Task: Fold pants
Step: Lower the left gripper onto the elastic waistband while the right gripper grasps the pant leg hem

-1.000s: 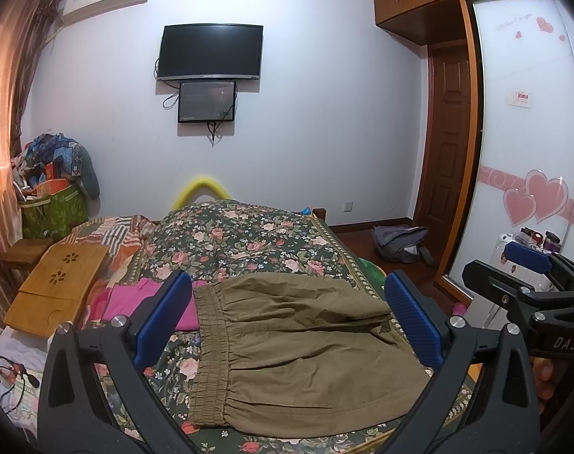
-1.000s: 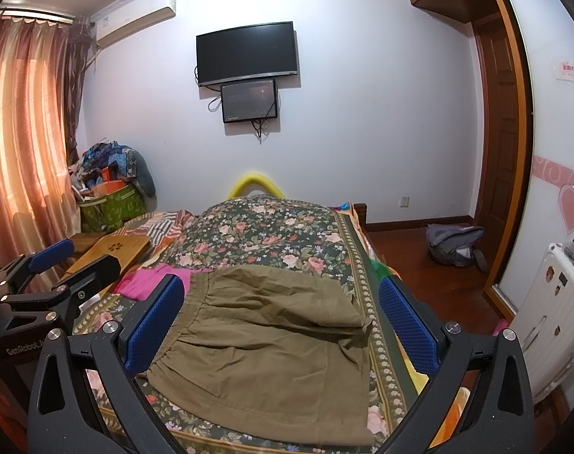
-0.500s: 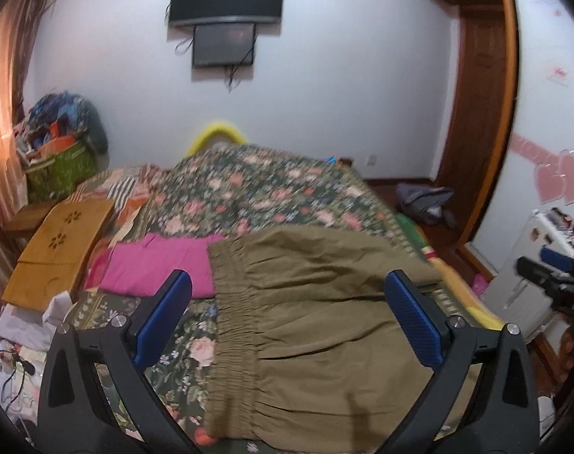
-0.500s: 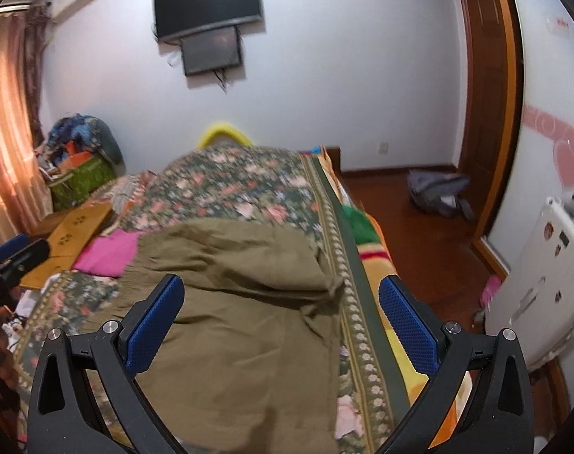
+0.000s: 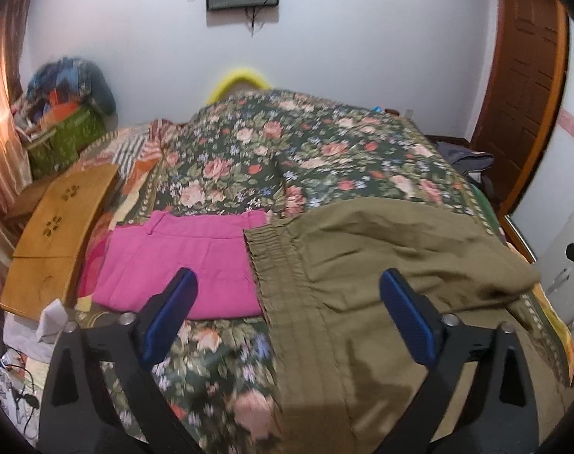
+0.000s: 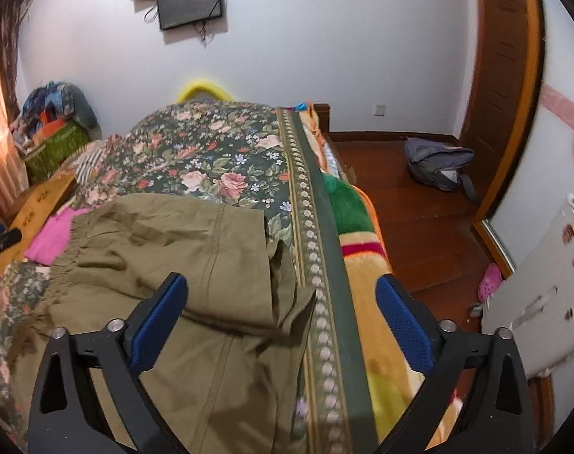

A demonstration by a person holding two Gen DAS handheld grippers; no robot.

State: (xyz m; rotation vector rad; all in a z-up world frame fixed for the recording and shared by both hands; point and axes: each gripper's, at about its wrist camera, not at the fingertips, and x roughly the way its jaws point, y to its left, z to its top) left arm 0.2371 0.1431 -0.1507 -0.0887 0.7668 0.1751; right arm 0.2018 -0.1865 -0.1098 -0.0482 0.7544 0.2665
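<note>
Both tongs have dropped and tipped down toward the bed (image 5: 325,159) since the earlier frames, jaws just closing a little but wide and empty. Olive pants (image 5: 381,265) lie partly folded on the floral cover: waistband (image 5: 283,276) runs up between the left tongs (image 5: 287,302), a pink garment (image 5: 181,261) just beyond their left finger, while the leg hems (image 6: 279,272) sit between the right tongs (image 6: 283,306). Likely the approach to grab waistband and hem ends; no cloth touched yet, so the next fold is not started.
</note>
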